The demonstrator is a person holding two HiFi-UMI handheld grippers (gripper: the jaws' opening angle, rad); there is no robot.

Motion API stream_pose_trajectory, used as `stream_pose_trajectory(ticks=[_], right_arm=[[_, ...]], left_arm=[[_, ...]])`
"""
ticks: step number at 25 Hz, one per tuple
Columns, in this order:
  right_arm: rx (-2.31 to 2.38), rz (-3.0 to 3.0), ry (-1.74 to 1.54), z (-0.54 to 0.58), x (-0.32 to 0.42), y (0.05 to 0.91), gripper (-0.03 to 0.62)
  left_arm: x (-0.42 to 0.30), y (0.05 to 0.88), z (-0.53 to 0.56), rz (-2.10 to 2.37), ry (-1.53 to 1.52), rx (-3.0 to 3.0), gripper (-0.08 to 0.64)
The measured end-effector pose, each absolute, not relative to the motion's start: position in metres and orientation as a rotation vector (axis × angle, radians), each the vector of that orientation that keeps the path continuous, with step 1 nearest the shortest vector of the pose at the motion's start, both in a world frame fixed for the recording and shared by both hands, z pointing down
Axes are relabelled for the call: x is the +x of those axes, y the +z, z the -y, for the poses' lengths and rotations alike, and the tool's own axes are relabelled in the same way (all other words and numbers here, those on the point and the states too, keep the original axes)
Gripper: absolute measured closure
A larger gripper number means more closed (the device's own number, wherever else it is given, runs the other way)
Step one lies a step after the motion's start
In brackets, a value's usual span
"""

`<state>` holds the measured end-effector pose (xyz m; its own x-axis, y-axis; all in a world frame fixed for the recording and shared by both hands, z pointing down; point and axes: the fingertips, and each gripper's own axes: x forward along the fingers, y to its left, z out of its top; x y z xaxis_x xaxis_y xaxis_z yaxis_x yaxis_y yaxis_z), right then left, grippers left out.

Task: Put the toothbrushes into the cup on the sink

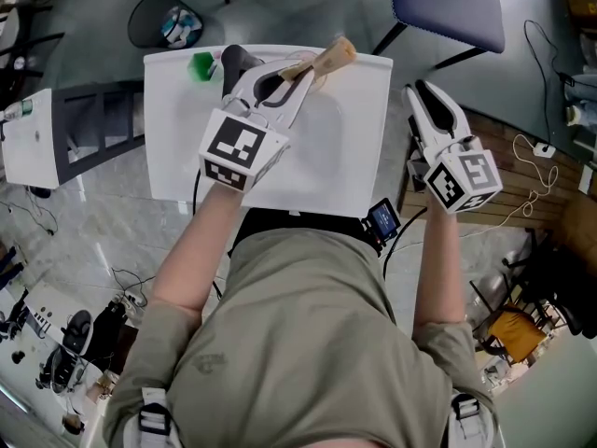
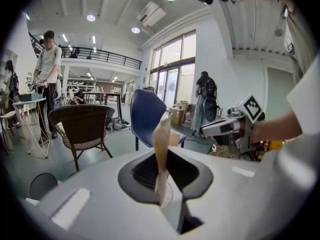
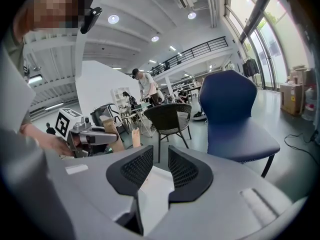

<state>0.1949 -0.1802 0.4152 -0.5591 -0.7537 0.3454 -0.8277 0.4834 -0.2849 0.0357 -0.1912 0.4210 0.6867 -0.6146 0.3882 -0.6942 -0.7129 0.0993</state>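
Head view: the left hand-held gripper [image 1: 291, 75] reaches over the white sink [image 1: 359, 157], near the middle of its far edge, its jaws clamped on a tan toothbrush [image 1: 326, 60] that slants toward the far right corner. A small green object [image 1: 201, 65] sits at the far left corner. Just beside it is a dark rounded item [image 1: 233, 57], partly covered by the gripper; we cannot tell what it is. The right hand-held gripper [image 1: 420, 93] hangs just off the sink's right edge, over the floor. A blue chair [image 1: 448, 3] stands beyond the far right corner and a dark round bin [image 1: 163, 19] beyond the far left one. Left gripper view: the jaws of the left hand-held gripper [image 2: 163, 176] are closed on the flat tan handle of the toothbrush [image 2: 161, 136], which rises upright out of the pads. Behind it we see the blue chair [image 2: 146, 115], a wicker chair [image 2: 82, 126] to its left, and the right hand-held gripper [image 2: 207, 129] off to the right. Right gripper view: the right hand-held gripper [image 3: 160, 163] has its jaws a narrow gap apart with nothing between the mesh pads. Past them are the wicker chair [image 3: 170, 119] and the blue chair [image 3: 240, 114]. At left, the left hand-held gripper [image 3: 102, 134] carries the toothbrush [image 3: 110, 128]. A second tan upright piece [image 3: 136, 137] stands just beyond it, too small to identify.
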Motion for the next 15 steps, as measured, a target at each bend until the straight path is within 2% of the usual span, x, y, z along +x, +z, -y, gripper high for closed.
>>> stream_pose_trajectory(ticks=[15], right_arm=[[1.344,2.551,0.664,0.172,0.192,0.422,0.508]], left_arm=[[0.042,0.444,0.184,1.024,0.514,2.647,0.525]])
